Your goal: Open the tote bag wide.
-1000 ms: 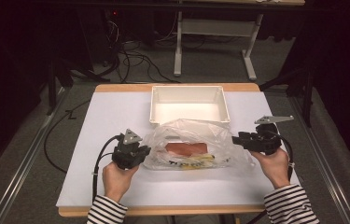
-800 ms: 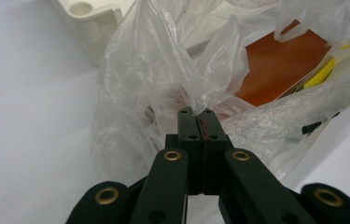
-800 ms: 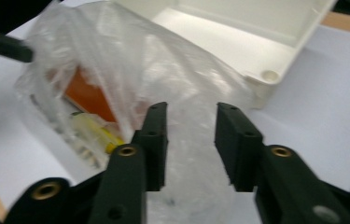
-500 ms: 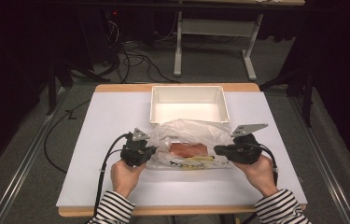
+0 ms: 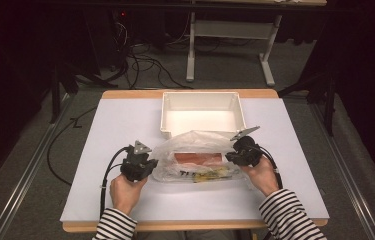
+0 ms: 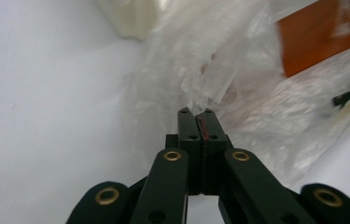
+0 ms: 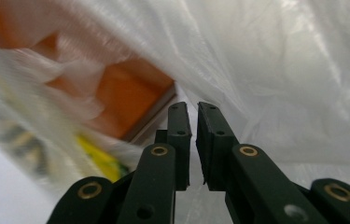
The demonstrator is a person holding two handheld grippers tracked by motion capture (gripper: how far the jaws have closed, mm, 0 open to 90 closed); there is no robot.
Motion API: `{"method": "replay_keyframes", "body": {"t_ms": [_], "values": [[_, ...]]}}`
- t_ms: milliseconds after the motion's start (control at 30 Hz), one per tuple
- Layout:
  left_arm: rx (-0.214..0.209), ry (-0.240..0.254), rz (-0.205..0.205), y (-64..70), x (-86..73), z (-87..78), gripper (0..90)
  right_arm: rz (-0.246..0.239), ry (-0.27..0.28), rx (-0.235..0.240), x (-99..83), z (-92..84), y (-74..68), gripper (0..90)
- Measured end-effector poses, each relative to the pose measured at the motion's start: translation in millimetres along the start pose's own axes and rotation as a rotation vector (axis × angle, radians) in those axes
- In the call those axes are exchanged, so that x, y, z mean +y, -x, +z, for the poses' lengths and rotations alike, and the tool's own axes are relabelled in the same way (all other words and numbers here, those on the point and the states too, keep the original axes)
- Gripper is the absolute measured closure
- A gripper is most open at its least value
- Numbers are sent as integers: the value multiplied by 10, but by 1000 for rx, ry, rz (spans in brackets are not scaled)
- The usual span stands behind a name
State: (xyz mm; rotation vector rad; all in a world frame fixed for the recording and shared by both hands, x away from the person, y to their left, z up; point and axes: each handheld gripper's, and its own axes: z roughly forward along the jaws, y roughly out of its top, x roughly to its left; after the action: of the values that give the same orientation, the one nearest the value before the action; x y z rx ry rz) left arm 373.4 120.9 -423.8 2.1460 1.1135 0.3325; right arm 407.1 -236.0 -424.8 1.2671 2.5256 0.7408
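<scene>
Plastic bag [image 5: 195, 150] lies between both tools, touching them.

A clear plastic bag [image 5: 195, 155] is lying crumpled on the white table, just in front of the white tray [image 5: 202, 111], and its back edge is reaching the tray's front wall. Inside the bag an orange flat box [image 5: 200, 157] is showing, and below it something yellow with dark print [image 5: 206, 173] is lying. I am seeing the film wrinkled and puffed up on top; the print is too blurred to read.
</scene>
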Motion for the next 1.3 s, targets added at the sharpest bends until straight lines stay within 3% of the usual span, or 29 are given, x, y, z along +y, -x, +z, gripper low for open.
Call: {"method": "replay_keyframes", "body": {"t_ms": [33, 233, 333, 400, 600, 733, 900, 1067, 1300], "values": [[14, -16, -20, -78, -56, 2, 900, 16, -26, -4, -5, 47, 51, 861], [27, -67, -58, -239, -172, 38, 900, 36, -58, 10, -45, 122, 118, 865], [20, -46, -73, -251, -171, 5, 887, 33, -54, 14, -45, 123, 84, 859], [5, -16, -80, -222, -161, -47, 860, 31, -46, 22, -46, 109, 49, 858], [-23, 42, -45, -45, -68, -300, 730, 10, -24, 41, -66, 90, -16, 857], [-26, 50, -3, 103, 22, -411, 650, 6, -19, 47, -51, 88, -56, 859], [-50, 75, 24, 281, 103, -491, 622, -12, -20, 55, -49, 89, -86, 874], [-74, 88, 39, 385, 267, -480, 601, -11, -29, 56, -44, 95, -83, 877], [-88, 36, 54, 488, 552, -185, 586, -18, -34, 51, -36, 96, -107, 881]]}}
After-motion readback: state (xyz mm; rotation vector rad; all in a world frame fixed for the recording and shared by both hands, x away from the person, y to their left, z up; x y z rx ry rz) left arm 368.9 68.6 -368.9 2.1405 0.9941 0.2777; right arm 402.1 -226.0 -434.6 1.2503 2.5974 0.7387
